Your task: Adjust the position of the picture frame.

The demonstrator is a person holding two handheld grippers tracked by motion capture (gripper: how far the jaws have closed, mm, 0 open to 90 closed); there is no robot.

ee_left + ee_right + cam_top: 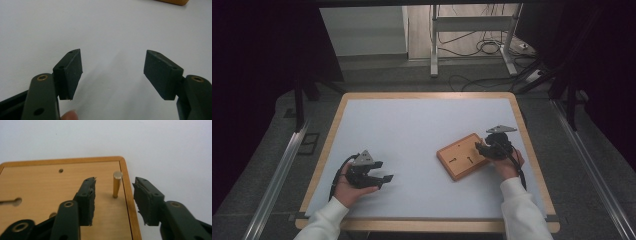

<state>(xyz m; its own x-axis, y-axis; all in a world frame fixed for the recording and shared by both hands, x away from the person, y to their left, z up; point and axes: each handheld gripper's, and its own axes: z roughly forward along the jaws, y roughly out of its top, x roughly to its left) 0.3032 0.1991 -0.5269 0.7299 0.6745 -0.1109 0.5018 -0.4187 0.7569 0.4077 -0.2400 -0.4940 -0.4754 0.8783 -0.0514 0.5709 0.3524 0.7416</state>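
Observation:
A small wooden board (464, 156) lies on the right half of the white table (412, 120). My right gripper (480, 148) hovers over the board's right end. In the right gripper view its jaws (115, 180) stand open on either side of an upright brass peg (117, 183), which stands in the board (50, 187) near its edge; neither pad touches it. Two more dark pegs or slots (461, 160) mark the middle of the board. My left gripper (384, 171) rests low at the front left, open, with bare white table between its jaws (113, 52).
A small empty hole (60, 170) sits farther along the board, and a dark slot (11, 201) at its left. The board's corner (175, 2) shows far off in the left gripper view. The table has a wooden rim (427, 95); cables and a metal stand (434, 45) lie beyond it.

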